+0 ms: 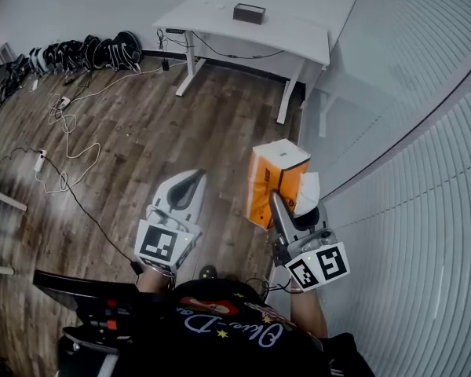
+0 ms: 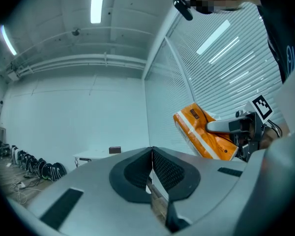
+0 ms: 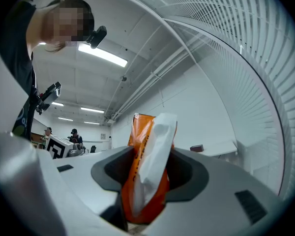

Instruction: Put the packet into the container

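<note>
Right gripper view: the orange packet (image 3: pixel 146 166) is being clamped at centre frame by the right gripper (image 3: pixel 150 181) (soft, light, probably crushable; best gripped mid-body); the left gripper (image 2: pixel 151 173) is being held closed, empty.

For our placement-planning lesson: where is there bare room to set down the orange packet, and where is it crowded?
Free: the white desk beside the dark box; the wooden floor between the cables and the desk. Crowded: the cables, and the dark items along the wall.

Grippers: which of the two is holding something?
The right gripper, clamped on the orange packet; the left gripper is shut with nothing between its jaws.
</note>
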Demonstrator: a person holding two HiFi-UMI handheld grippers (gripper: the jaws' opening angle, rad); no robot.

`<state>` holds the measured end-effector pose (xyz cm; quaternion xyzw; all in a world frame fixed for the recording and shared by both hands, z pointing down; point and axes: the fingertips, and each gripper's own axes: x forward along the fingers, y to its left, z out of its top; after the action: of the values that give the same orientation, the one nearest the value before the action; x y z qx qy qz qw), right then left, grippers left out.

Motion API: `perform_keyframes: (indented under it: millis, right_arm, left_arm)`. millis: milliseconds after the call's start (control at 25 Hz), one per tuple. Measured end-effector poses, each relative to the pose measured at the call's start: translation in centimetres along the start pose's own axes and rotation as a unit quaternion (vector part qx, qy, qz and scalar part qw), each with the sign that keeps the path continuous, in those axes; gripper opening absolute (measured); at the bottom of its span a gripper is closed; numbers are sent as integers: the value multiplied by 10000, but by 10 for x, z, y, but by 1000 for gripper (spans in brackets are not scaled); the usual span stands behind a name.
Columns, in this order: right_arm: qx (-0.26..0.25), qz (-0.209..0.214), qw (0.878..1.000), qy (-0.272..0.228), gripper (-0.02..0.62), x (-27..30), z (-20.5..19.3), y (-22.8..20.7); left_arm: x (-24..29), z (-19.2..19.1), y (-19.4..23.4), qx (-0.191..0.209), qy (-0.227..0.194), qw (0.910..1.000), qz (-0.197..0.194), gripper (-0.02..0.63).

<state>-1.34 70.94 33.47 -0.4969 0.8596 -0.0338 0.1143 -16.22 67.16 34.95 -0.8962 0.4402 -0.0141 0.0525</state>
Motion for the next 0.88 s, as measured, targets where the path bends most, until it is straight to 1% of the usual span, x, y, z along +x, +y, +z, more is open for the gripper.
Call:
perform_keyframes:
  millis: [120, 240, 400, 560, 720, 800, 880]
  right_arm:
    - [-33, -21, 10000, 0, 198, -4, -9, 6]
    - [-60, -84, 9999, -8, 199, -7, -14, 4]
    - [-275, -214, 9994, 71, 198, -9, -18, 0]
    - [-314, -314, 9990, 40, 198, -16, -20, 2]
    - [-358, -392, 9986, -23, 198, -22, -35, 10]
    - [-381, -410, 9984, -34, 198, -18, -39, 8]
    - [-370, -434, 9984, -55, 198, -11, -34, -2]
  left_arm:
    - [-6, -8, 2, 56, 21, 10000, 37, 9]
    - [-3, -9, -2, -34, 2, 10000, -38, 9]
    - [-1, -15, -7, 139, 93, 9997, -192, 9]
    - [-3, -18, -7, 96, 60, 9997, -220, 9]
    - [-10, -34, -6, 68, 1, 9996, -269, 9]
    - [-6, -40, -2, 22, -9, 9996, -287, 9]
    - [6, -39, 2, -28, -12, 9996, -282, 9]
